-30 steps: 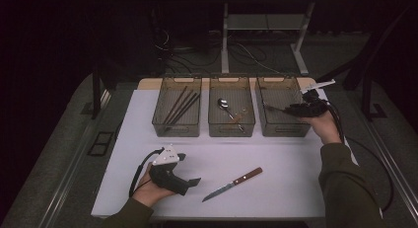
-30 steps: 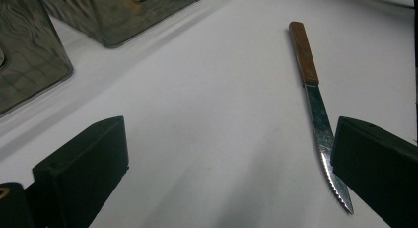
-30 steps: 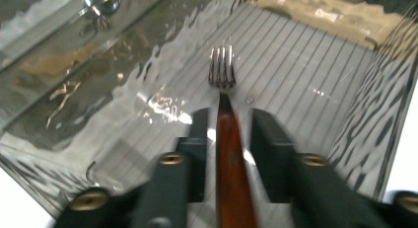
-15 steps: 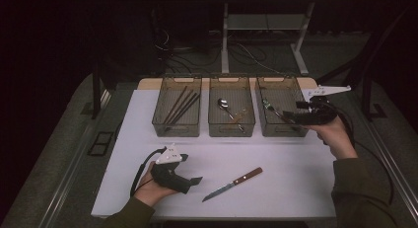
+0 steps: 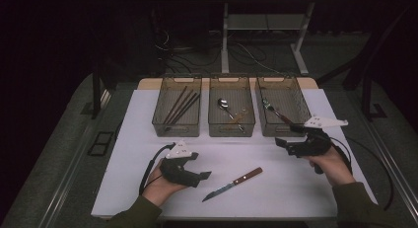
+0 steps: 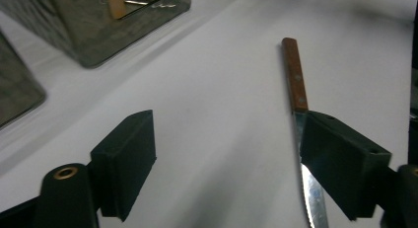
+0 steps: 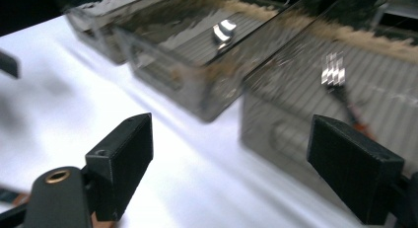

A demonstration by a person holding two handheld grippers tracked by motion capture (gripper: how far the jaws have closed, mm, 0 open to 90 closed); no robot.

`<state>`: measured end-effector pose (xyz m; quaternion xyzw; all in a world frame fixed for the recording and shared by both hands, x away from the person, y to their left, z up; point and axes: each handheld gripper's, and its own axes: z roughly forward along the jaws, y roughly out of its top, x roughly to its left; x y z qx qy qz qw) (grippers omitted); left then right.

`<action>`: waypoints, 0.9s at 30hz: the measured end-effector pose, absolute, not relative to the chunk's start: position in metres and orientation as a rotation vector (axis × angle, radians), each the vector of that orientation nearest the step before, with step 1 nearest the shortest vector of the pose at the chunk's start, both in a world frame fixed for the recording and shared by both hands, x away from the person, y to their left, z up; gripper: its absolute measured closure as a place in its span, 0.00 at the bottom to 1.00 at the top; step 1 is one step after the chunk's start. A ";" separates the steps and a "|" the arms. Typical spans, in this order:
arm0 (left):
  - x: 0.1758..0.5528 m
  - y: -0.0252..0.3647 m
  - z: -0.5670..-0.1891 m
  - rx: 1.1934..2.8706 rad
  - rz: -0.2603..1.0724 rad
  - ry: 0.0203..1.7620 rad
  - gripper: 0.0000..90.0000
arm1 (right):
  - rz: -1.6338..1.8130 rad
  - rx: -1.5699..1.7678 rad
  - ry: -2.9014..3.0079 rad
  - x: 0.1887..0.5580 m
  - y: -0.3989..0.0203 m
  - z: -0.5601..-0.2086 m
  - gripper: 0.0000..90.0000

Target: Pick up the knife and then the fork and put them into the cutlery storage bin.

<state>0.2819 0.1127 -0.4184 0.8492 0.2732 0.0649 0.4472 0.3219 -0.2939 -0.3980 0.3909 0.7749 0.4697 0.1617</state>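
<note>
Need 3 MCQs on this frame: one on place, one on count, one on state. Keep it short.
1. Where does the wooden-handled table knife lie?
A. in the left bin
B. on the white tabletop between the two grippers
C. in the right gripper's jaws

2. How many clear plastic bins stand in the row at the table's far side?
A. two
B. three
C. four

3. What state is the left gripper in?
A. open, holding nothing
B. shut on the knife
C. shut on a spoon

Key: 1 B, the high view shows the knife flat on the tabletop, between the left gripper and the right gripper. 2 B, a left bin with dark chopsticks, a middle bin with a spoon and a right bin with a fork. 3 A, the left gripper view shows its jaws apart, with the knife blade beside one pad and ungripped.
</note>
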 end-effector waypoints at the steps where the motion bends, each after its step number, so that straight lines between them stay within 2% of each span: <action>1: 0.282 0.109 -0.418 2.103 0.155 0.674 0.26 | 1.339 1.109 2.214 0.317 -0.292 -0.402 0.19; 4: 0.281 0.100 -0.417 2.118 0.139 0.660 0.29 | 1.318 1.081 2.218 0.303 -0.288 -0.412 0.19; 12: 0.278 0.074 -0.420 2.133 0.079 0.615 0.49 | 1.374 1.096 2.211 0.278 -0.288 -0.428 0.19; 17: 0.276 0.055 -0.429 2.175 0.019 0.588 0.60 | 1.360 1.099 2.240 0.272 -0.290 -0.436 0.19; 22: 0.273 0.035 -0.436 2.220 0.025 0.578 0.69 | 1.341 1.081 2.264 0.271 -0.288 -0.439 0.19; 27: 0.272 0.023 -0.443 2.246 0.012 0.566 0.74 | 1.342 1.064 2.279 0.271 -0.287 -0.440 0.19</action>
